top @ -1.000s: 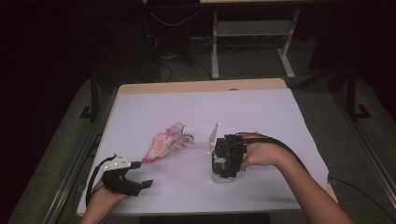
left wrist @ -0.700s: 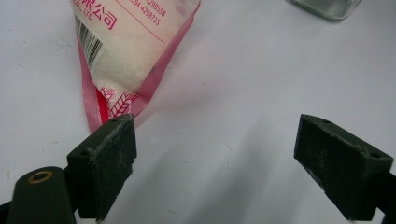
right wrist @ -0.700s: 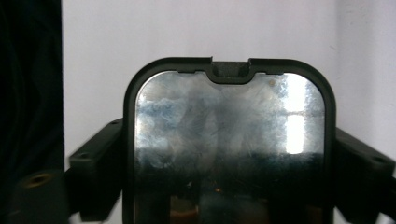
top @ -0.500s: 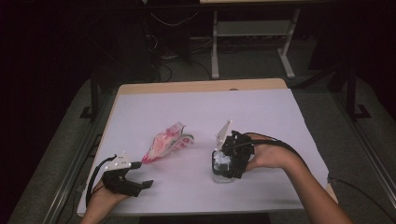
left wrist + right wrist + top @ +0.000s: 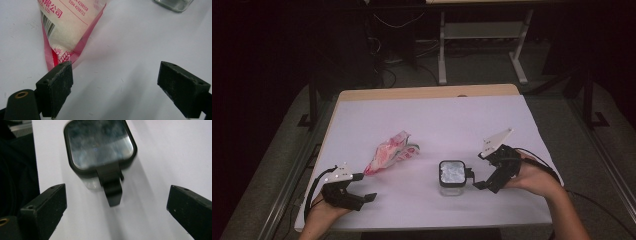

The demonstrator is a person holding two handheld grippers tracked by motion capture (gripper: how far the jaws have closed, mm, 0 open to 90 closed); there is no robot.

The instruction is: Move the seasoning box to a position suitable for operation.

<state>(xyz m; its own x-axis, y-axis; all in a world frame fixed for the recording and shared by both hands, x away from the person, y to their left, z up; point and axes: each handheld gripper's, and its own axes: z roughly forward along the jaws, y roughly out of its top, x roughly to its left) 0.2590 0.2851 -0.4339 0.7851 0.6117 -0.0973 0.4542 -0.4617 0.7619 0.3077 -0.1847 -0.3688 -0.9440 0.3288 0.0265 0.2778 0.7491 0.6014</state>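
Currently both grippers empty. Right gripper (image 5: 479, 176) fingers (image 5: 45, 207) spread wide, just beside the jar (image 5: 452, 178), not touching; black latch lid shut, pale contents inside. Left gripper (image 5: 366, 187) fingers likewise wide apart, near the red-and-white pouch (image 5: 389, 151) of white grains lying left of the jar on the tabletop (image 5: 437, 120).

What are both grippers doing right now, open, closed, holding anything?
Left gripper: open, empty, jaws just short of the red and white packet.
Right gripper: open, empty, facing the black-lidded jar.
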